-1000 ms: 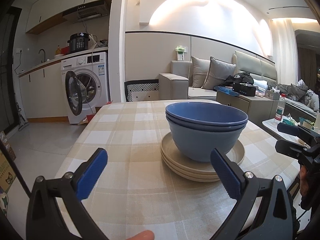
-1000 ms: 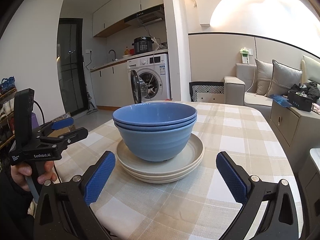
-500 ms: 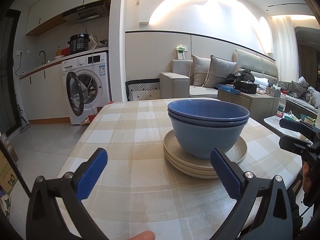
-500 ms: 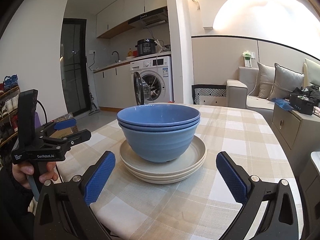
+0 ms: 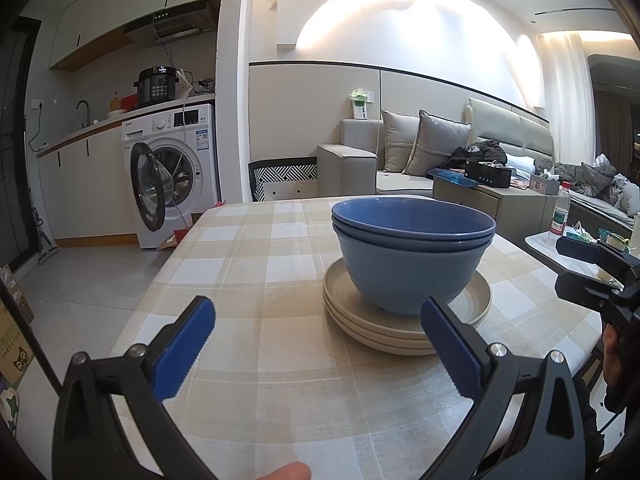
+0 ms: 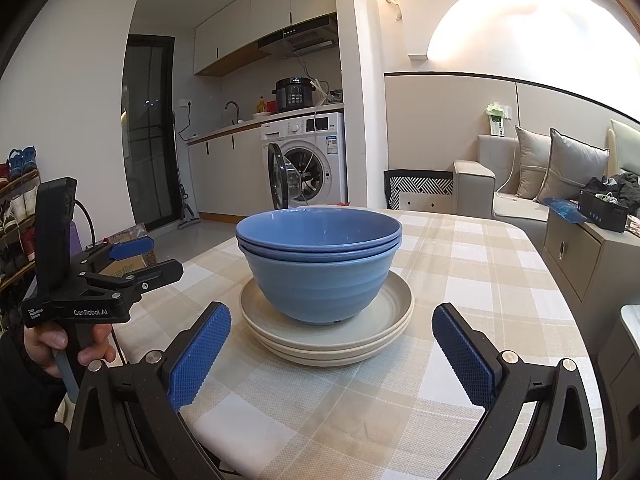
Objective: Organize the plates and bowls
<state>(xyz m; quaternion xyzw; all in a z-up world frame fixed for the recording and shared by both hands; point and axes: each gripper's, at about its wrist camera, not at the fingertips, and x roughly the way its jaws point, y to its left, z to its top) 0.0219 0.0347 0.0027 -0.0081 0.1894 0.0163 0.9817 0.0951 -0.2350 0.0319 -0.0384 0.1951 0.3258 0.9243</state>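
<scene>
Nested blue bowls [image 5: 412, 252] sit on a stack of beige plates [image 5: 404, 320] on the checked table; they also show in the right wrist view, bowls [image 6: 320, 264] on plates [image 6: 328, 332]. My left gripper [image 5: 316, 340] is open and empty, a little short of the stack and to its left; it also shows in the right wrist view [image 6: 138, 258]. My right gripper [image 6: 328, 348] is open and empty, just in front of the plates; it also shows in the left wrist view [image 5: 580, 264].
The checked tablecloth [image 5: 256, 272] covers the table. A washing machine [image 5: 176, 172] with its door open stands beyond the far left corner. A sofa [image 5: 400, 160] and a low cabinet [image 6: 592, 256] lie to the right of the table.
Both grippers have drawn back and risen slightly, so the bowl and plate stack sits a little lower and farther in both views. Both stay open.
</scene>
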